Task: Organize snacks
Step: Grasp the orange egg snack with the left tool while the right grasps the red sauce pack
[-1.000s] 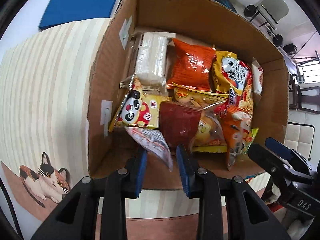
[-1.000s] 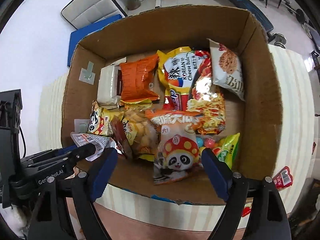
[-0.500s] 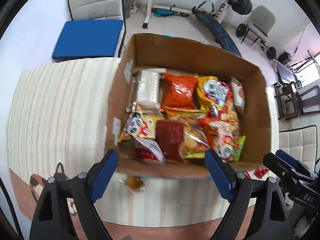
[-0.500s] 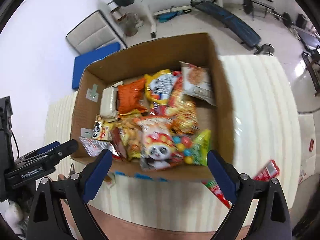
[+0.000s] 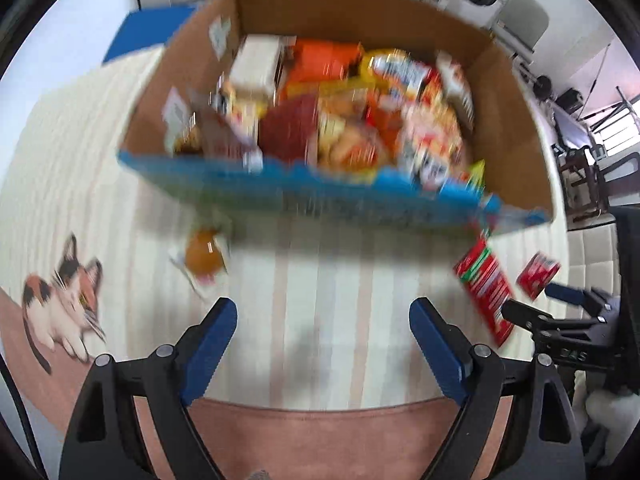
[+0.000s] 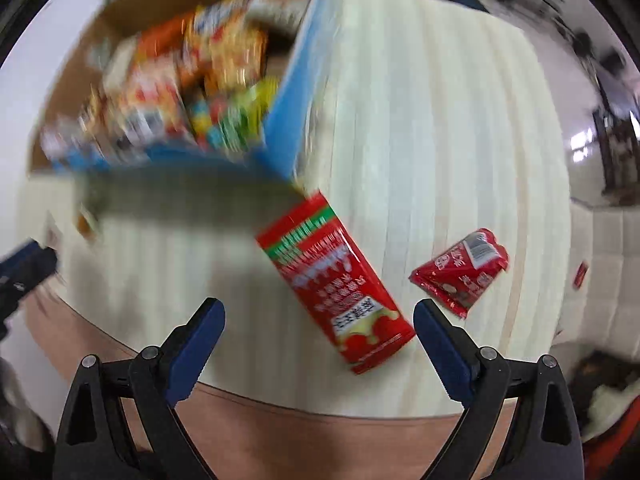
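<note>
A cardboard box (image 5: 516, 120) with a blue front wall holds several snack packets; it also shows in the right wrist view (image 6: 288, 92). A long red packet (image 6: 336, 284) and a small red packet (image 6: 460, 276) lie on the striped mat in front of my right gripper (image 6: 318, 328), which is open and empty. The long red packet (image 5: 486, 292) and the small one (image 5: 538, 276) also show in the left wrist view. A small orange snack (image 5: 204, 256) lies on the mat ahead of my left gripper (image 5: 322, 328), which is open and empty. Both views are blurred.
The striped mat (image 5: 332, 300) has a cat picture (image 5: 64, 304) at its left front and a pink border (image 6: 320, 432). Chairs and gym gear (image 5: 520, 16) stand on the floor behind the table.
My left gripper opened after dropping a packet in the box. Both grippers pulled back and down from above the box toward the mat; the right one swung right over the red packets.
</note>
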`<state>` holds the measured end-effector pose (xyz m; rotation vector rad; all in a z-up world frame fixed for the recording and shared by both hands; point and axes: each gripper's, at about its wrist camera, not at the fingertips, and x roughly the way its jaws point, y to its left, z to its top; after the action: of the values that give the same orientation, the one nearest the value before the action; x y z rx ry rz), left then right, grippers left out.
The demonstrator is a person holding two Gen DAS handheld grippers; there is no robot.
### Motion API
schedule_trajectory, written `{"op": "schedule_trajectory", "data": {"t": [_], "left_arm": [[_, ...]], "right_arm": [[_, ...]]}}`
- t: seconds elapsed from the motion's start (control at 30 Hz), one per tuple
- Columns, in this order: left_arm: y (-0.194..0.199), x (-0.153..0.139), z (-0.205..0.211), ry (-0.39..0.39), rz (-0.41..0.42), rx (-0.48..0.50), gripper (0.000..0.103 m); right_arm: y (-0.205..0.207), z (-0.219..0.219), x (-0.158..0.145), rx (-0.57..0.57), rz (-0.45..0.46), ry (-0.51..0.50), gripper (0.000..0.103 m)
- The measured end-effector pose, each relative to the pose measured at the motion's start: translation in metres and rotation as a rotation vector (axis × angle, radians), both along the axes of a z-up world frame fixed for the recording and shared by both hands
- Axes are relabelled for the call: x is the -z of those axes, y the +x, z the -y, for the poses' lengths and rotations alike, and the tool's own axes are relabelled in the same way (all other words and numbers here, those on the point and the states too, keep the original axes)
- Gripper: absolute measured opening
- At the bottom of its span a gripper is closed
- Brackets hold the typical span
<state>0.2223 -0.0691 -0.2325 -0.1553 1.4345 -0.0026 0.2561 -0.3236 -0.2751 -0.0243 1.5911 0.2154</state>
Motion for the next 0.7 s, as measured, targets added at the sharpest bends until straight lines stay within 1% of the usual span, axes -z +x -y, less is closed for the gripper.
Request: {"op": "schedule_trajectory", "data": {"t": [0.1,0.17,0.2,0.23,0.27,0.37,0.4,0.43,0.5,0.6,0.63,0.7], "left_arm": [[-0.012,0.019,0.0,0.032,-0.028,-0.011,0.089],[-0.02,0.031,-0.002,0.048,-0.053,-0.023,0.089],[-0.022,0.036,-0.003,0.046,-0.065,-0.032,0.089],[-0.025,0.042,-0.006,0.041,-0.08,-0.041,0.089],[-0.027,0.047,-0.008,0.047,-0.094,-0.053,0.088],[-0.031,0.053,-0.02,0.067,-0.099,-0.075,0.088],[-0.031,0.053,-0.024,0.076,-0.099,-0.078,0.088],[-0.032,0.051,-0.032,0.087,-0.093,-0.083,0.088],[-0.031,0.048,-0.044,0.102,-0.082,-0.089,0.088],[-0.024,0.043,-0.068,0.101,-0.068,-0.092,0.088],[-0.021,0.041,-0.076,0.099,-0.064,-0.094,0.088],[-0.013,0.04,-0.091,0.079,-0.068,-0.091,0.088]], "right_arm": [[-0.003,-0.01,0.023,-0.093,-0.017,-0.053,0.097],[-0.003,-0.013,0.037,-0.112,-0.031,-0.089,0.097],[-0.003,-0.013,0.043,-0.105,-0.045,-0.097,0.096],[-0.003,-0.01,0.05,-0.082,-0.064,-0.105,0.09],[-0.004,-0.007,0.056,-0.053,-0.081,-0.102,0.087],[-0.01,0.001,0.059,0.045,-0.09,-0.119,0.078],[-0.013,0.002,0.058,0.073,-0.095,-0.119,0.07],[-0.019,0.003,0.056,0.117,-0.109,-0.106,0.069],[-0.028,0.0,0.055,0.19,-0.157,-0.034,0.07],[-0.038,-0.011,0.055,0.242,-0.22,0.075,0.071],[-0.041,-0.015,0.054,0.262,-0.228,0.125,0.071],[-0.041,-0.018,0.051,0.292,-0.219,0.148,0.072]]}}
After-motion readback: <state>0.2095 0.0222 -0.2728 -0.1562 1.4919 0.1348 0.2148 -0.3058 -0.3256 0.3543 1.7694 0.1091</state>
